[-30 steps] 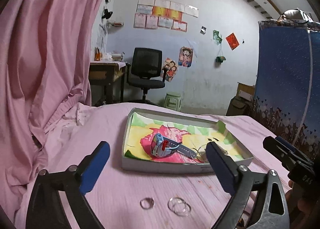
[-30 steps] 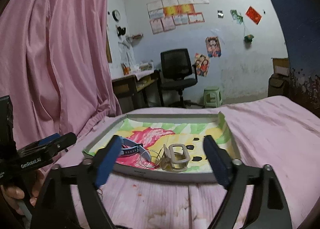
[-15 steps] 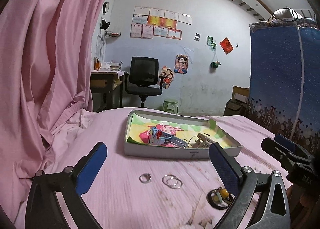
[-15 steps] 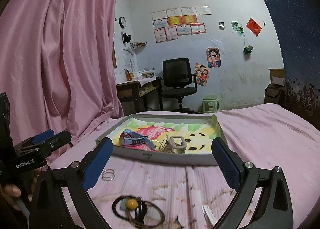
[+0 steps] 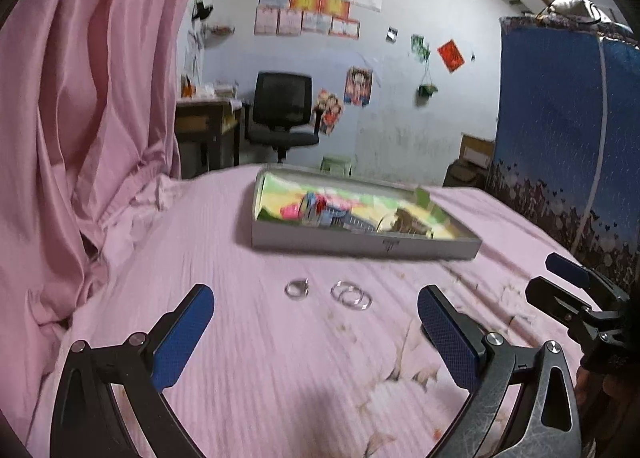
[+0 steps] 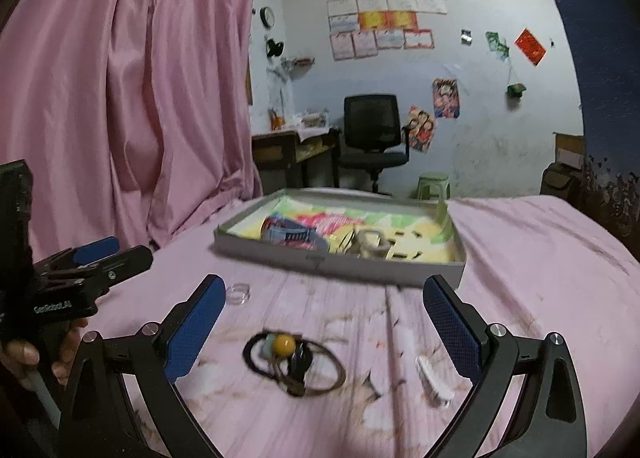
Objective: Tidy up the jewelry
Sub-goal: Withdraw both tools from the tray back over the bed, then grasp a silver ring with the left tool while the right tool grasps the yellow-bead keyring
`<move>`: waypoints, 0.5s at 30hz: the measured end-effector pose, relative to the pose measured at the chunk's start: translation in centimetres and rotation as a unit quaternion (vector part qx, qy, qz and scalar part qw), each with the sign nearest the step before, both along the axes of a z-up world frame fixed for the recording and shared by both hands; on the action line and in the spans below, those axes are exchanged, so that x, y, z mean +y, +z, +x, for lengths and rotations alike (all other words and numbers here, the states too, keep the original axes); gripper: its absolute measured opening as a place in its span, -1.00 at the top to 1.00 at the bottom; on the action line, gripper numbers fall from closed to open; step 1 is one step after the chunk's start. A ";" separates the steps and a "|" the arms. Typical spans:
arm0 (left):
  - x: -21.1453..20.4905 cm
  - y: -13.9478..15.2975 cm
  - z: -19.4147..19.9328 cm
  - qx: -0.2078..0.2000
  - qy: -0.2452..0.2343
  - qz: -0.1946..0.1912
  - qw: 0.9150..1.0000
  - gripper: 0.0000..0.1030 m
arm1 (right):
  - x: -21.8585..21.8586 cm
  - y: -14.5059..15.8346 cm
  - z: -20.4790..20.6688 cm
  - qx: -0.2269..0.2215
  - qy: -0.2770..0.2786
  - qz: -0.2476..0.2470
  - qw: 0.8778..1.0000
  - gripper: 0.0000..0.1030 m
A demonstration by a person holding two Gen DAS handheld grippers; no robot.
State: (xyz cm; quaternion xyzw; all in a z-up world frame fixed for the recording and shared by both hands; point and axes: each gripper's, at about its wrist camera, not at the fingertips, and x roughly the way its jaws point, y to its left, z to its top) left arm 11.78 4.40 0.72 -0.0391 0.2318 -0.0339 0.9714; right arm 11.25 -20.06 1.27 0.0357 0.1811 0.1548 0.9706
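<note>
L hand-held gripper [image 5: 316, 314] hangs wide open w/ nothing in it, above the pink-sheeted bed [image 5: 248, 338]; a small ring [image 5: 297, 289] and two linked hoops [image 5: 351, 295] lie just ahead of it, near the grey tray [image 5: 360, 246]. R hand-held gripper [image 6: 320, 318] is also spread wide and empty, w/ the beaded cord bracelets [image 6: 294, 358] lying between its fingers. Best approach, prob.: come straight down, close slowly on the bead cluster, not the thin cords, then carry to the tray.

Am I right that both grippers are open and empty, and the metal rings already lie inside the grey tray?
Not quite. The left gripper and right gripper are open and empty, but the left wrist view shows the metal rings on the pink sheet, in front of the grey tray, not inside it.
</note>
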 end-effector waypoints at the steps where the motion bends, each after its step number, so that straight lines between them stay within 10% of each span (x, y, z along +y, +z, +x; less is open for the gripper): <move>1: 0.1 -0.2 0.2 0.008 0.000 0.000 1.000 -0.99 | 0.1 -0.1 0.0 0.006 0.003 -0.002 1.000 -0.89; 8: 0.5 -1.5 1.6 0.061 -0.006 -0.008 0.998 -0.99 | 0.9 -1.7 1.0 0.060 0.024 -0.026 0.998 -0.87; 15: 0.9 -2.1 3.4 0.097 -0.012 -0.018 0.995 -0.77 | 1.8 -3.1 2.4 0.105 0.044 -0.034 0.993 -0.42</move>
